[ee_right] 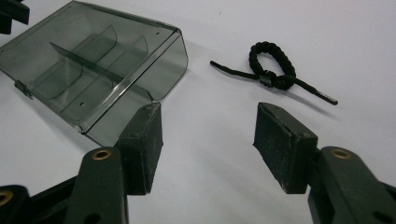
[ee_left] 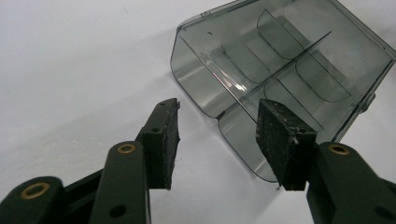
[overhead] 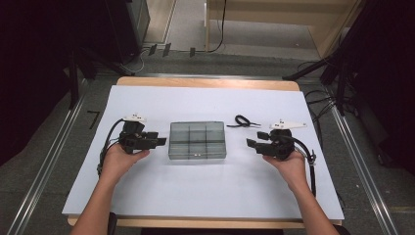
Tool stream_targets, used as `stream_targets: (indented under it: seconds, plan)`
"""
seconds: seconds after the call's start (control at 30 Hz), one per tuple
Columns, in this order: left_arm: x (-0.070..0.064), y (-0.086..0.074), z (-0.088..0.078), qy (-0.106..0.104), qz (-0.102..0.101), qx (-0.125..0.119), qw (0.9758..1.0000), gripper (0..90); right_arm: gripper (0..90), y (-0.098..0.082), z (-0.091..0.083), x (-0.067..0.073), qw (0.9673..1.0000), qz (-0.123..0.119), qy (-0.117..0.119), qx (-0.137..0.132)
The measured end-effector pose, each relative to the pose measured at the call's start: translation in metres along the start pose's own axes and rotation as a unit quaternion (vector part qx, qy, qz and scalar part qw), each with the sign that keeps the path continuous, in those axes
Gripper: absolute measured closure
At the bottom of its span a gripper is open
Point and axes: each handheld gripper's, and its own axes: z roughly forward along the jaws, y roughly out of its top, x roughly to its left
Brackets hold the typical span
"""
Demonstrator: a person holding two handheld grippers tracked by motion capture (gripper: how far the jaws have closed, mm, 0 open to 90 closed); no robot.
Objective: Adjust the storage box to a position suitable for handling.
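High view: box (overhead: 197, 140) sits between parted left gripper (overhead: 157, 141) and right gripper (overhead: 254, 140).

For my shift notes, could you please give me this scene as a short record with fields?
surface: white sheet on a wooden table
box: smoky transparent plastic compartment box, lid closed, midway between the grippers
cord: black braided cord with a loop, lying on the sheet beyond the box's right corner
left gripper: open, holding nothing, aimed at the box's left side
right gripper: open, holding nothing, right of the box

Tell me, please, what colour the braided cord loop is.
Black; the braided cord loop shows best in the right gripper view.
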Motion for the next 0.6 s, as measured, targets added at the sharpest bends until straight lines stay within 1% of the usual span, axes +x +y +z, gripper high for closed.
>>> stream_targets:
  seconds: [0.1,0.13,0.23,0.33,0.37,0.4,0.6]
  plan:
    - [0.0,0.0,0.0017,-0.001,0.002,0.004,1.0,47.9,45.1,-0.0005,0.0001,0.0025,0.9999,-0.012,-0.003,0.004]
    - [0.0001,0.0001,0.002,-0.003,0.0,0.005,1.0,47.3,45.7,-0.0007,0.0,0.0034,0.9998,-0.018,-0.004,0.001]
    - [0.0001,0.0002,0.0022,-0.006,0.001,0.004,1.0,45.0,47.3,-0.0002,-0.0008,0.0056,0.9997,-0.024,-0.008,-0.005]
    - [-0.0002,0.0006,0.0013,-0.009,-0.001,0.001,1.0,42.7,47.4,0.0004,-0.0013,0.0061,0.9998,-0.02,-0.007,-0.002]
    - [-0.0007,0.0014,0.0001,-0.012,-0.002,-0.003,0.9999,41.9,48.8,0.0013,-0.0013,0.0056,1.0,-0.007,0.003,-0.002]
    - [-0.0011,0.0017,-0.0003,-0.013,-0.003,-0.005,0.9999,41.5,49.1,0.0016,-0.0017,0.0058,1.0,-0.004,0.004,-0.002]
    - [-0.0039,0.0023,-0.0011,-0.016,-0.002,-0.003,0.9999,39.8,49.4,0.0022,-0.0019,0.0094,1.0,-0.007,0.001,0.0]
